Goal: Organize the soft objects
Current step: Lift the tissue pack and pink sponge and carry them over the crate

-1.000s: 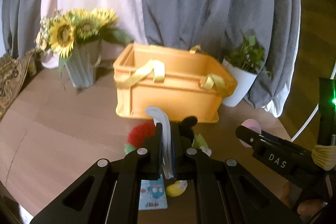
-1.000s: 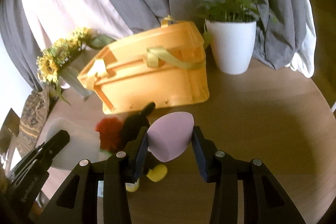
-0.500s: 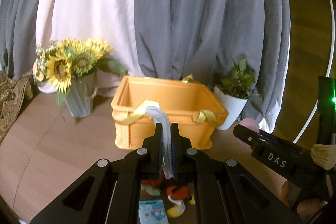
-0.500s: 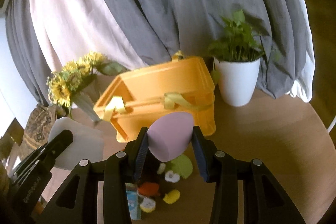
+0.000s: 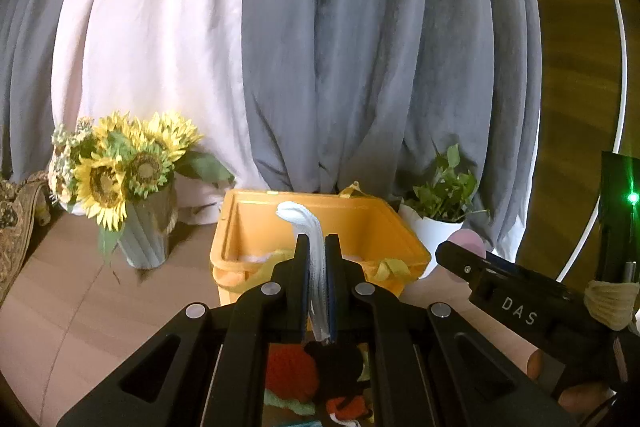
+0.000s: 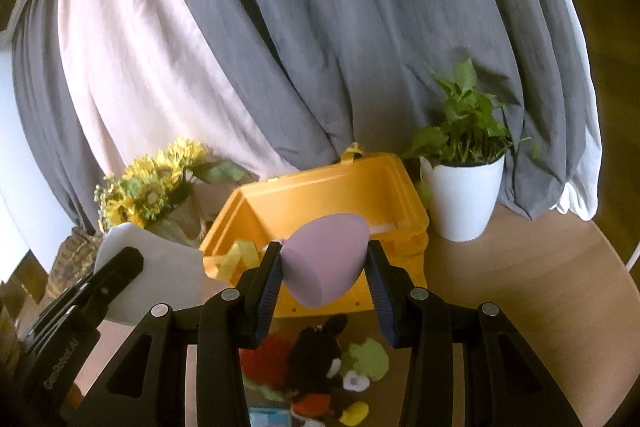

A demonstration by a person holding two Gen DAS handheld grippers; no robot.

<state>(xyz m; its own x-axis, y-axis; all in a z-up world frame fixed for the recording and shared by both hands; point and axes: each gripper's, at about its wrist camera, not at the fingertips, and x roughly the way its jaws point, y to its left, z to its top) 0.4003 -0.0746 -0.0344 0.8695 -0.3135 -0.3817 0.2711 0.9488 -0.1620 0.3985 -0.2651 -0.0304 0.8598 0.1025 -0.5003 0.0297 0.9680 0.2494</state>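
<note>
The left gripper (image 5: 316,267) is pinched tight on a thin white pad (image 5: 310,247), which stands edge-on between the fingers and curls over above their tips. Straight ahead of it sits the orange bin (image 5: 256,223) on the wooden table (image 5: 100,307), its top open toward the camera. The right gripper (image 6: 325,269) clamps a lilac egg-shaped sponge (image 6: 325,267) across its widest part, the blunt end facing back toward the wrist (the pointed end aims up and to the right). In this view the sponge hangs in front of the bin's near wall, above the table. Below the right gripper, on the table just in front of the bin, lie a black mouse plush (image 6: 320,359), a red fuzzy toy (image 6: 266,357) and a green plush piece (image 6: 370,359). A vase of sunflowers (image 5: 120,171) stands left of the bin, a white potted plant (image 6: 464,203) to its right, with grey and pale curtains behind.
</note>
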